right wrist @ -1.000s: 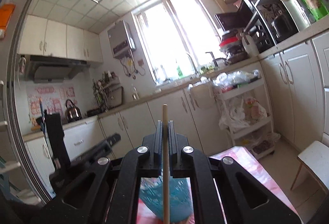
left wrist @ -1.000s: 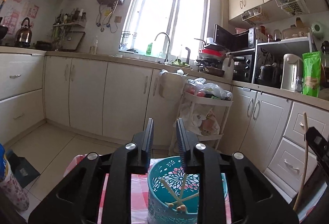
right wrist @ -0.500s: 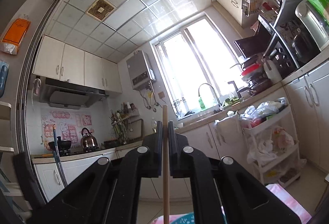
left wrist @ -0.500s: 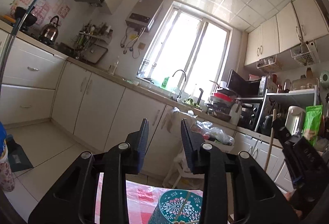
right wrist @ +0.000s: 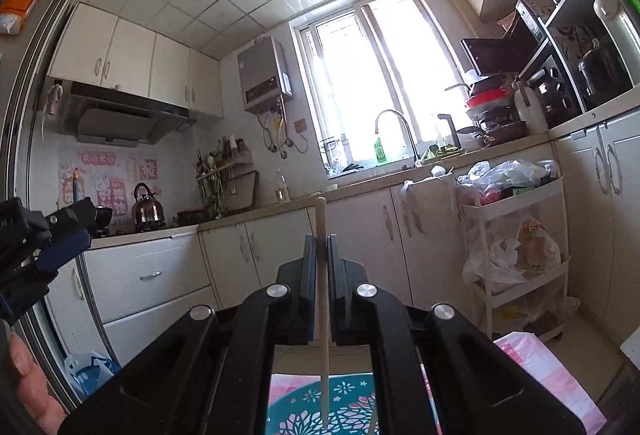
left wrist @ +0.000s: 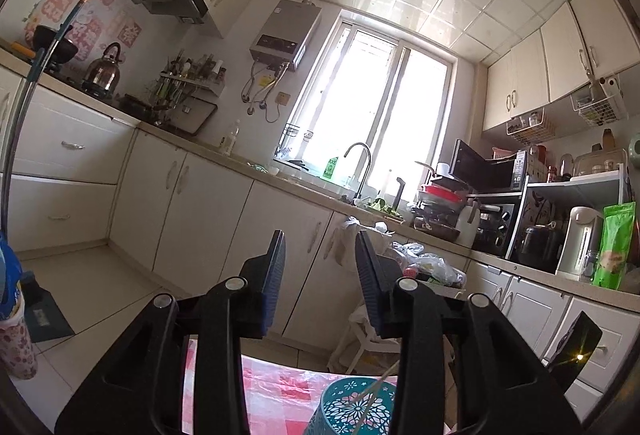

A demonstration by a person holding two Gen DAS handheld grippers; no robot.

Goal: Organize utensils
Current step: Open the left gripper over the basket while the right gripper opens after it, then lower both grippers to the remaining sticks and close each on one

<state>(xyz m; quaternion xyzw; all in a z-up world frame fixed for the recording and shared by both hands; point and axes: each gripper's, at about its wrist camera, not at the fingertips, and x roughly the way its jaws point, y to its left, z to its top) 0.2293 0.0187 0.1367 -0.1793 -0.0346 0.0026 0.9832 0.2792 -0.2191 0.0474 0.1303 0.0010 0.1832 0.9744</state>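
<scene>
Open air lies ahead of the left hand-held gripper, nothing between its parted jaws; the floor stretches bare to the cream cabinet fronts. Below, the teal perforated plastic basket stands on the desk with pink checked cloth, thin wooden sticks rising from its mouth. The right hand-held gripper carries an upright pale wooden chopstick over that basket. A white wheeled shelf trolley stuffed with bags narrows the right side.

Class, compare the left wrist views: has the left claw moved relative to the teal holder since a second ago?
Yes. The left claw has risen and drawn back: the teal holder, once between its fingers, now sits low, right of the gap.
</scene>
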